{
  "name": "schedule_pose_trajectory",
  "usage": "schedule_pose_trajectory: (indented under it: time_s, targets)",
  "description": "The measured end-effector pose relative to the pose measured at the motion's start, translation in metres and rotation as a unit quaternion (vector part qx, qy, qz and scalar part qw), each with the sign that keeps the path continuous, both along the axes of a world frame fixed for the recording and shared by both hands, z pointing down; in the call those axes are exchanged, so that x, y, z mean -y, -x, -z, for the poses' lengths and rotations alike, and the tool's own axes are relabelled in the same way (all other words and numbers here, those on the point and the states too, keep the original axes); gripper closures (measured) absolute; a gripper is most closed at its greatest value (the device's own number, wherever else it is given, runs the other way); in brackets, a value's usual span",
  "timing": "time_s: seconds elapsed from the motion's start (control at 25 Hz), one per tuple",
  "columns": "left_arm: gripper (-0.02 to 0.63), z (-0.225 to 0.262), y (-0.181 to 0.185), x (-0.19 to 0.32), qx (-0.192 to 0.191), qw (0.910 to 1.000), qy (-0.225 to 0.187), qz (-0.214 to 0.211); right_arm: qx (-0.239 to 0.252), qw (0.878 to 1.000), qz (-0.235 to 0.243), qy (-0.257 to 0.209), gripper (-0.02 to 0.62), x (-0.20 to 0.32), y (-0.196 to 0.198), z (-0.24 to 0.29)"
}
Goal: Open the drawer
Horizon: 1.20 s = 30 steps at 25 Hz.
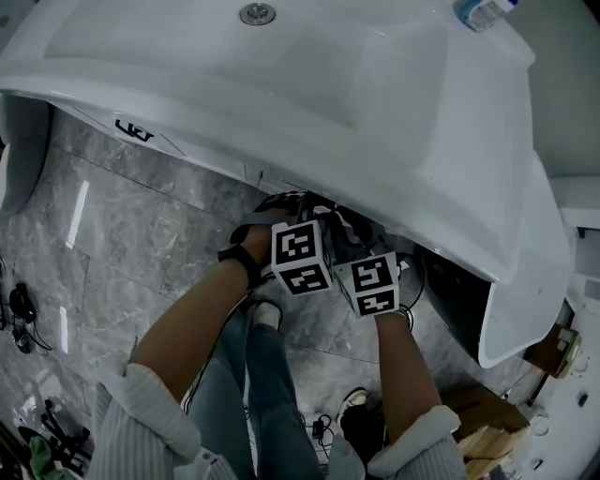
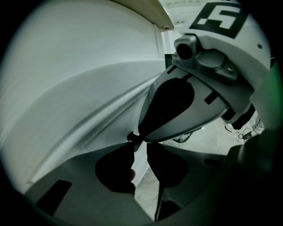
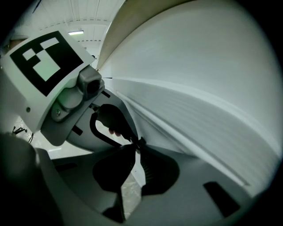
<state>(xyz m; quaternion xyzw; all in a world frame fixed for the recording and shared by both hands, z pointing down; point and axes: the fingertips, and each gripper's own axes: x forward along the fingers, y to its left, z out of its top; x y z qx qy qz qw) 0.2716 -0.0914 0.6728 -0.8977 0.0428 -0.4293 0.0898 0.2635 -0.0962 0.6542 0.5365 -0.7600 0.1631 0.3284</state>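
Both grippers are jammed in under the sink [image 1: 281, 84] overhang, centre of the head view, cubes side by side and nearly touching.

Left gripper [image 2: 138, 146]: jaws pressed together at the tips, only a thin wedge of floor showing between the pads further back. The tips sit right on the lip of the drawer [image 2: 79, 97], and I read it as pinching that lip.

Right gripper [image 3: 136, 150]: same picture, tips shut at the ridge of the drawer front, which fills the right half of its view.

The drawer front itself is hidden from above by the sink. There is a dark opening and a white panel at the right of the head view, but I can't tell if they belong to it.

Risks as I see them:
- Bite is tips only on a smooth white lip. A hard or off-axis pull probably pops 1 or both off.
- 2 grippers meet at 1 spot, so they could knock each other and lose the pinch.
- Uneven pull between the 2 hands could rack the drawer so it binds.
- The person's legs [image 1: 267, 375] stand right in the pull path, so the drawer may stop on them.
- There's a cable [image 1: 321, 429] by the feet at the bottom of the frame, a snag if they step back.
- A bottle [image 1: 483, 11] sits on the sink edge at upper right, and a jolt could tip it.
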Motion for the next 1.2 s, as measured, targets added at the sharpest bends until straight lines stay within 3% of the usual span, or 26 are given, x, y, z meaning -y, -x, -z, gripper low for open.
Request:
schedule_pose_trajectory:
  time_s: [0.24,1.2]
  targets:
    - [0.548,0.001,0.002,0.002,-0.004,0.9998,-0.002,0.02,0.003,1.0,-0.001,0.017,0.569,-0.004,0.0,-0.001]
    - [0.551,0.003,0.023,-0.027,-0.011,0.999,0.034,0.029,0.038,0.999,-0.01,0.035,0.569,-0.034,0.018,0.0]
